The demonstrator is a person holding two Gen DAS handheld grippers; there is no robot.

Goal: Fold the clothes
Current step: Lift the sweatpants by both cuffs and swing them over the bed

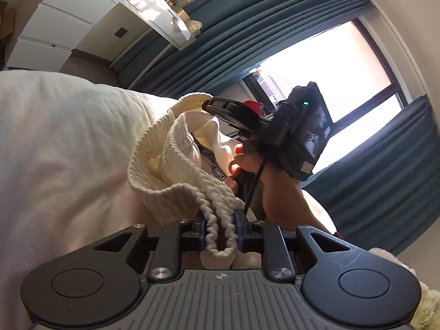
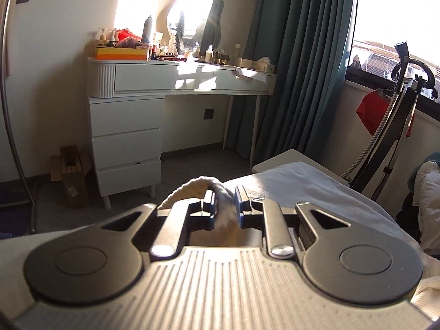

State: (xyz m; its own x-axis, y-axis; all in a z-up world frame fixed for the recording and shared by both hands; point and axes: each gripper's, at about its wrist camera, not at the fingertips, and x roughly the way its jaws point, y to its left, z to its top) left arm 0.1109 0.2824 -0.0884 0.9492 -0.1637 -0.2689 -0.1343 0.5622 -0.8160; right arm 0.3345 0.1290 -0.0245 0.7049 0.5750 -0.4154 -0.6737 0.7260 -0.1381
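Currently I hold a cream ribbed garment above the bed, both jaws pinching its bunched edge; the thick bundle could slip from either, dropping the fold.

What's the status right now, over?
Left gripper clamped on cream knit garment. Right gripper clamped on its ribbed edge. Garment lifted over bed. Nothing blocking.

A garment is hanging between my two grippers over the bed. Beyond it, a desk is standing left of the curtain, bottles crowding on it.
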